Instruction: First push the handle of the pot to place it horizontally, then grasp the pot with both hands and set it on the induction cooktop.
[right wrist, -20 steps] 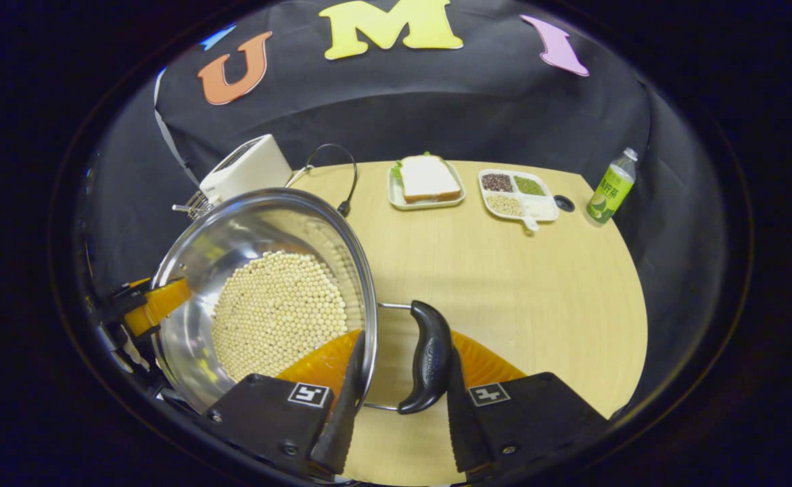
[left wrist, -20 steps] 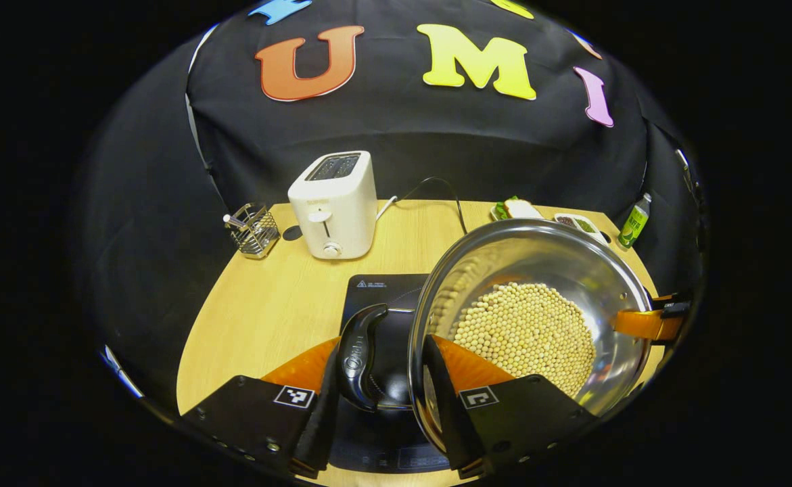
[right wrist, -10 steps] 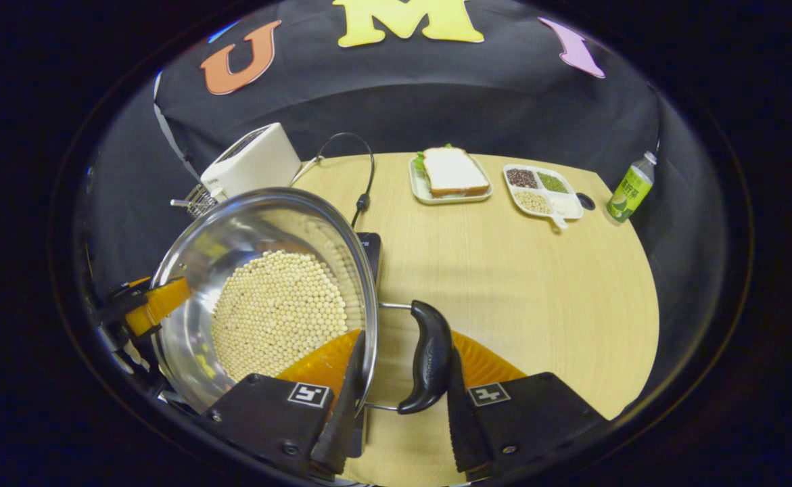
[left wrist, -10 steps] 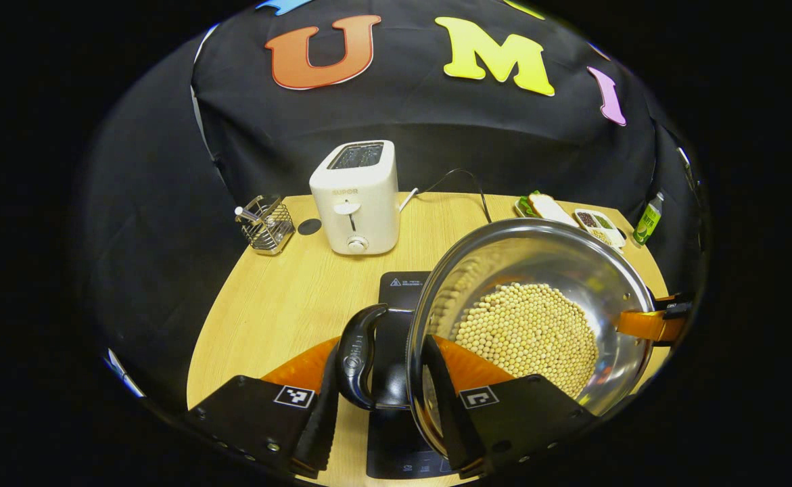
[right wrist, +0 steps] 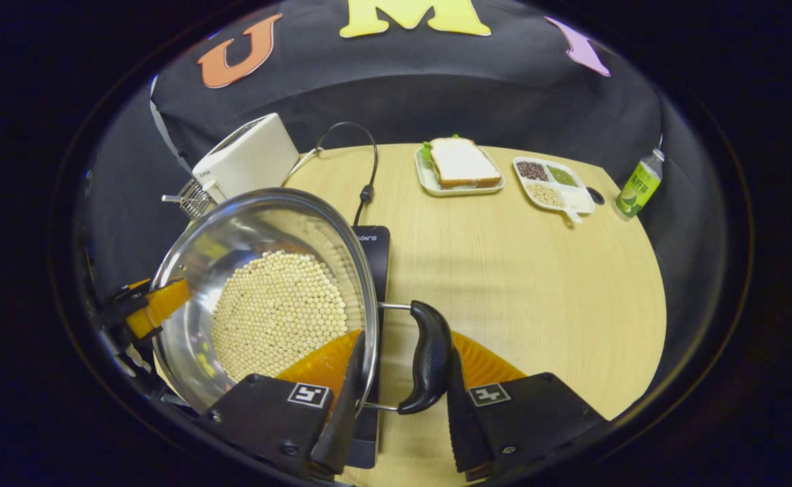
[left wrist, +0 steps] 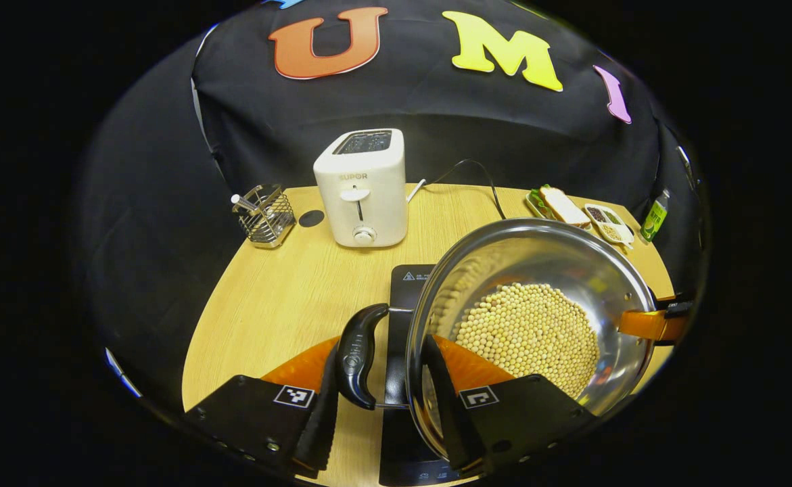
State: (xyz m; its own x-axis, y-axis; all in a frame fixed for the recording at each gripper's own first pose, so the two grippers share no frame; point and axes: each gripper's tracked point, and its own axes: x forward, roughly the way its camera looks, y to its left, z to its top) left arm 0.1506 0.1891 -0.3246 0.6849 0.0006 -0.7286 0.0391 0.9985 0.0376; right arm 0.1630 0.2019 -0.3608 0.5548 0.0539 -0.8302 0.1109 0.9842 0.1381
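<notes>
- In the left gripper view, the left gripper (left wrist: pixel 382 412) pinches one side of the pot (left wrist: pixel 527 297): one finger lies outside the black side handle (left wrist: pixel 358 355), the other inside the steel rim, both pressing.
- In the right gripper view, the right gripper (right wrist: pixel 396 412) pinches the opposite side the same way, with the other handle (right wrist: pixel 426 355) and the pot's rim caught between its two fingers.
- The pot, filled with pale round beans (right wrist: pixel 277 314), is held between the two grippers above the black induction cooktop (left wrist: pixel 406 297); whether its base touches the cooktop cannot be told.
- In the left gripper view, the far gripper's finger shows at the pot's rim at 3 o'clock.
- Farther across the wooden table (right wrist: pixel 531 284), toward 12 o'clock in the right gripper view, lie a sandwich plate (right wrist: pixel 460 166) and a divided dish (right wrist: pixel 554 186); a green bottle (right wrist: pixel 639 182) stands toward 2 o'clock.
- Toward 10 o'clock stand a white toaster (right wrist: pixel 247 162) and a wire rack (left wrist: pixel 264 216).
</notes>
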